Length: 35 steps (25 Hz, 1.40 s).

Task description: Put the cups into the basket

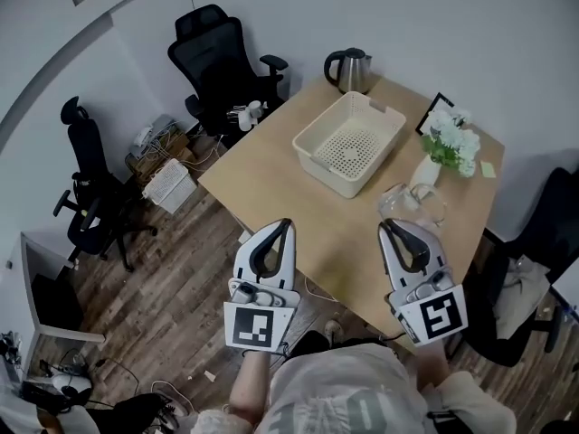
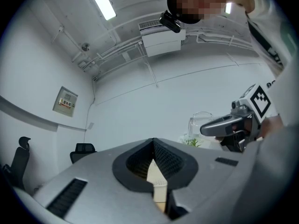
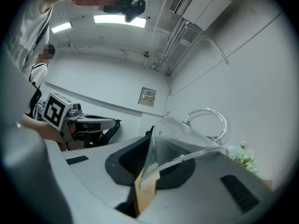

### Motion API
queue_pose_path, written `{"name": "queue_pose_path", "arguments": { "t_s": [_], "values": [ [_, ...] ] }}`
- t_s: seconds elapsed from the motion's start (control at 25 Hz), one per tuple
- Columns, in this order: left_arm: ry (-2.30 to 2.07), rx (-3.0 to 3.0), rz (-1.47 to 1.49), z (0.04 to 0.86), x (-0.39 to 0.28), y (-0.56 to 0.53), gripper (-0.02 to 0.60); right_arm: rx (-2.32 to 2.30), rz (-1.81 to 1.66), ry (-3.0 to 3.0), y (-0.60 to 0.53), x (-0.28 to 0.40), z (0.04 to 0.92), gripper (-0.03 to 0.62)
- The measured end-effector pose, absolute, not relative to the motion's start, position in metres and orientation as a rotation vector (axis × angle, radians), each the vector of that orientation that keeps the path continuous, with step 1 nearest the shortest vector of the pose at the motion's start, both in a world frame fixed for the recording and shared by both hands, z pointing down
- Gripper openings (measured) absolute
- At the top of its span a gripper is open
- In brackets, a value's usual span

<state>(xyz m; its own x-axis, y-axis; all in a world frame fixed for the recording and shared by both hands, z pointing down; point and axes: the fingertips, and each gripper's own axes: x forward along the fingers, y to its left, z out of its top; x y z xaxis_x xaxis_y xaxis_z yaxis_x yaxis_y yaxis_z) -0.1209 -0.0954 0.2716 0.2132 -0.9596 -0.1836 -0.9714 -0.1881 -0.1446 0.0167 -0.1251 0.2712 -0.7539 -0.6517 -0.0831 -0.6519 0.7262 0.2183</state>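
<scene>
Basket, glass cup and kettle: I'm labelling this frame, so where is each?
basket [image 1: 320,117], head view, on its left rim.
glass cup [image 3: 182,134], right gripper view, on its clear wall.
kettle [image 1: 351,70], head view, on its metal body.

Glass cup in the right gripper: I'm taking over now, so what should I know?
Left gripper: shut, empty.
Right gripper: shut on the glass cup, pinching its rim.
Basket: on the table ahead, nothing in it.
Done: cup is gripped.
Left: carry it over the basket, lower it in, let go.
</scene>
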Motion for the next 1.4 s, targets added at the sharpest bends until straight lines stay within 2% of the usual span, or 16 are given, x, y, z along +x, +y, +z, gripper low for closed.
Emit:
{"name": "queue_pose_path", "arguments": {
  "t_s": [0.72, 1.16, 1.4],
  "values": [
    [1.675, -2.407, 0.053, 0.282, -0.161, -0.268, 0.008, -1.315, 0.567, 3.000, -0.291, -0.029, 0.268, 0.025],
    [1.625, -2.505, 0.033, 0.315, -0.179, -0.347, 0.008, -1.338, 0.870, 3.391, -0.412, -0.061, 0.341, 0.025],
    [1.611, -2.557, 0.017, 0.334, -0.182, -0.369, 0.008, -1.124, 1.014, 3.718, -0.456, -0.083, 0.402, 0.025]
  ]
}}
